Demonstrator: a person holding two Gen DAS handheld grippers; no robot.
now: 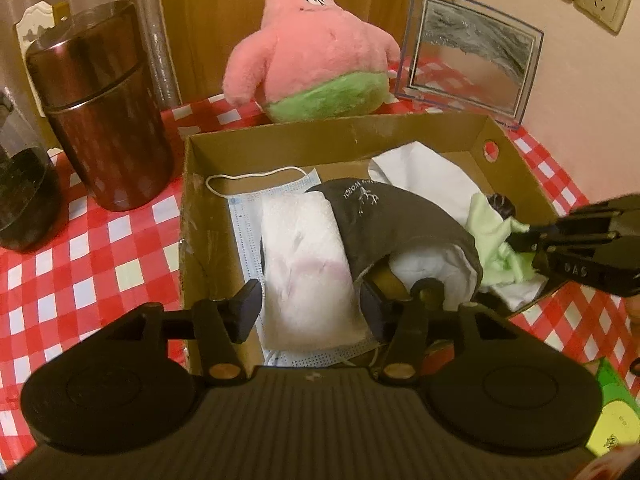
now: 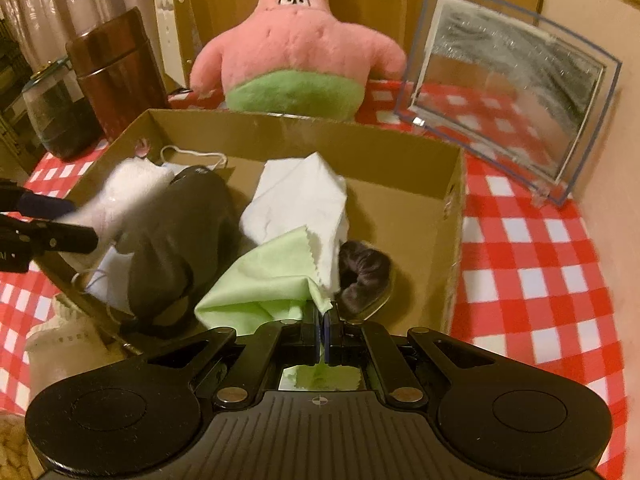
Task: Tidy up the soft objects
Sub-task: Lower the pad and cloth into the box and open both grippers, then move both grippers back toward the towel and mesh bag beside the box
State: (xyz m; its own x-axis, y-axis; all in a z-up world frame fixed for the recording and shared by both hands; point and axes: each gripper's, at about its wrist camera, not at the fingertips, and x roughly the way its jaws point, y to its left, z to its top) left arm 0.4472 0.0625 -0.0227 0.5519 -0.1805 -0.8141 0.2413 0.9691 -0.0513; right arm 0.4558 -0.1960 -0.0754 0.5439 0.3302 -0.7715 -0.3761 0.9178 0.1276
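Note:
A cardboard box (image 1: 280, 136) (image 2: 452, 216) holds a blue face mask (image 1: 248, 216), a white padded cloth (image 1: 308, 264) (image 2: 132, 188), a dark cap (image 1: 400, 216) (image 2: 176, 236), a white cloth (image 1: 424, 172) (image 2: 304, 196), a light green cloth (image 1: 496, 236) (image 2: 264, 276) and a dark scrunchie (image 2: 364, 272). My left gripper (image 1: 310, 304) is open, its fingers on either side of the white padded cloth. My right gripper (image 2: 325, 316) (image 1: 520, 240) is shut on the green cloth's edge at the box's near wall.
A pink starfish plush (image 1: 312, 52) (image 2: 296, 60) stands behind the box on the red checked tablecloth (image 1: 80, 248). A brown metal canister (image 1: 104, 112) and a dark jar (image 1: 24, 196) stand left. A clear picture frame (image 1: 472, 56) (image 2: 508, 92) stands right.

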